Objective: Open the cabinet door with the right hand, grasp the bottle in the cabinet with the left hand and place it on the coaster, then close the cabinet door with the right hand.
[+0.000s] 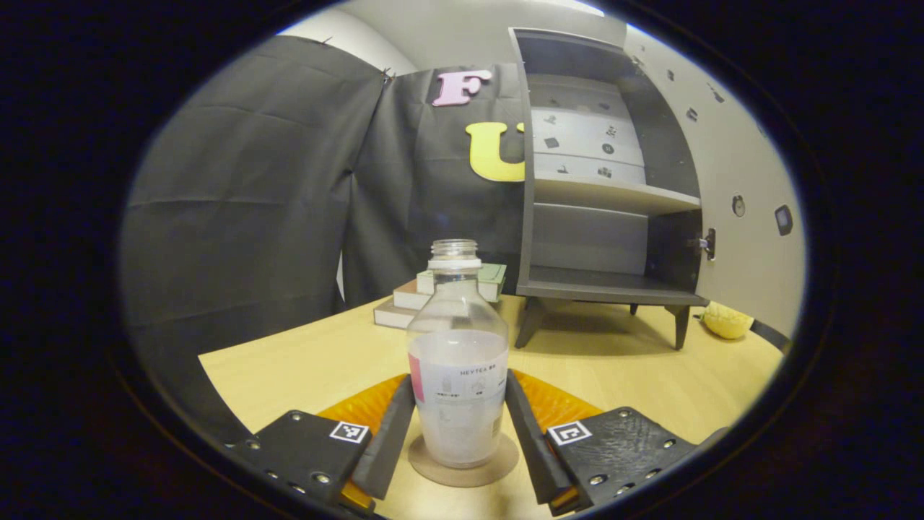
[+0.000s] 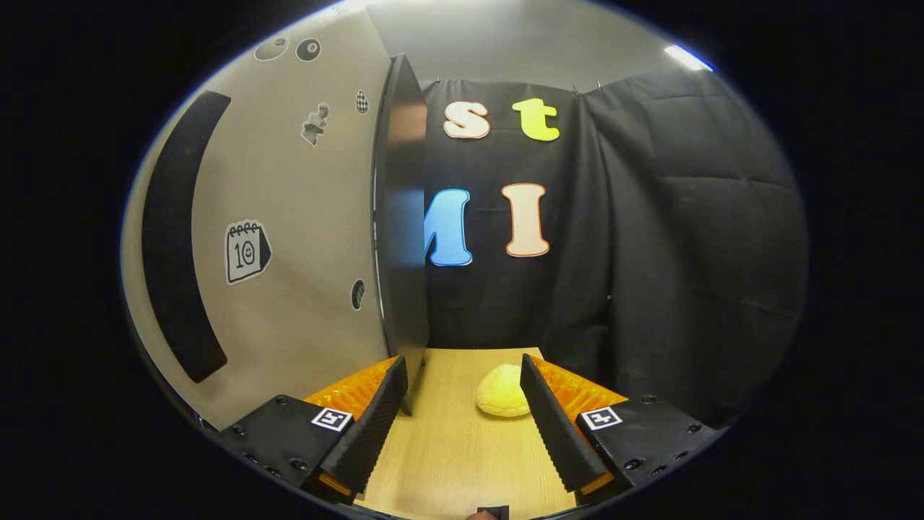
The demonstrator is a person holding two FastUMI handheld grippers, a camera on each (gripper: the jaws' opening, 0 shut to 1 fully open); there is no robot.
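Note:
A clear, capless bottle (image 1: 458, 361) with a white label stands upright on a round brown coaster (image 1: 499, 466) on the wooden table. My left gripper (image 1: 459, 404) is shut on the bottle, one finger pressed against each side. Behind it the dark cabinet (image 1: 606, 289) stands with bare shelves and its pale door (image 1: 747, 188) swung wide to the right. In the right gripper view, the door's (image 2: 289, 217) dark free edge (image 2: 404, 217) rises just past my left finger (image 2: 375, 426). My right gripper (image 2: 462, 393) is open and holds nothing.
A small stack of books (image 1: 415, 297) lies behind the bottle, left of the cabinet. A yellow rounded object (image 1: 725, 321) sits on the table under the open door, seen again as a yellow lump (image 2: 503, 391) ahead of my right fingers. Black cloth walls in the booth.

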